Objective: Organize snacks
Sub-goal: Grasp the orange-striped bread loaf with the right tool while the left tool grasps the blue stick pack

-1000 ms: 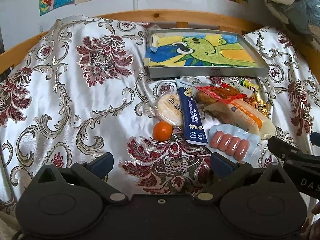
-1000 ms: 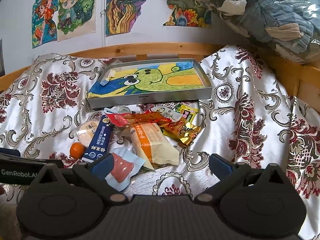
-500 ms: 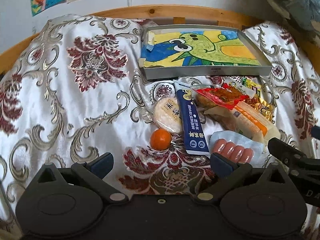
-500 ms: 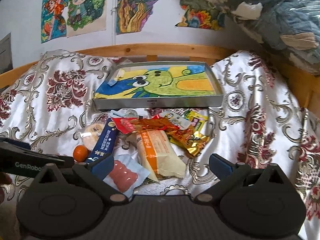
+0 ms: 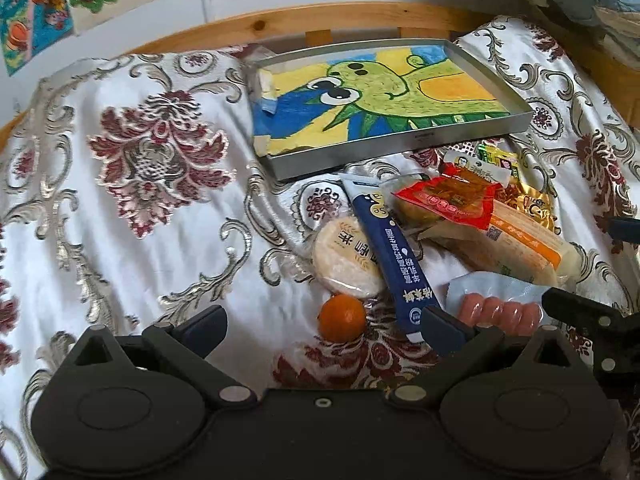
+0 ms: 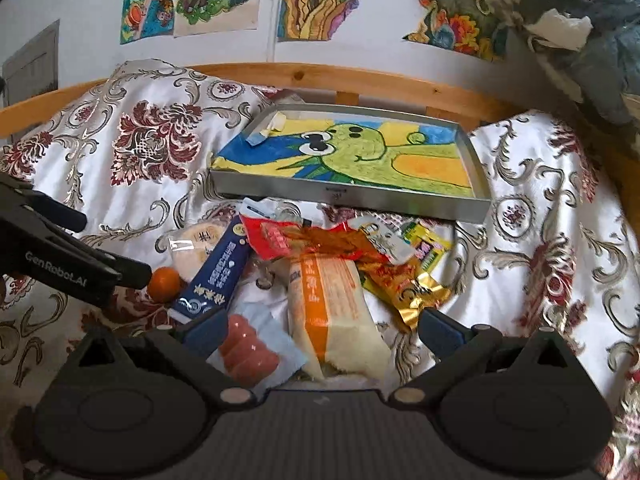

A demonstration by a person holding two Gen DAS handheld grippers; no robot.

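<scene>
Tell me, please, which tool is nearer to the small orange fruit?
Left. The left tool is open with the orange fruit between its fingers; the right tool is open over the sausage pack, off to the fruit's right.

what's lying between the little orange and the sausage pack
The dark blue stick packet lies between the orange and the sausage pack, its lower end reaching down between them. The left wrist view shows it best; the right wrist view agrees.

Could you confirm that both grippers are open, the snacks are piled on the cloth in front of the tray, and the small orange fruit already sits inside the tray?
Not quite: the orange fruit is not in the tray. The left wrist view shows it on the cloth, beside the round rice cracker. The tray holds only its drawn lining. The rest stands: the left gripper and the right gripper are open.
</scene>
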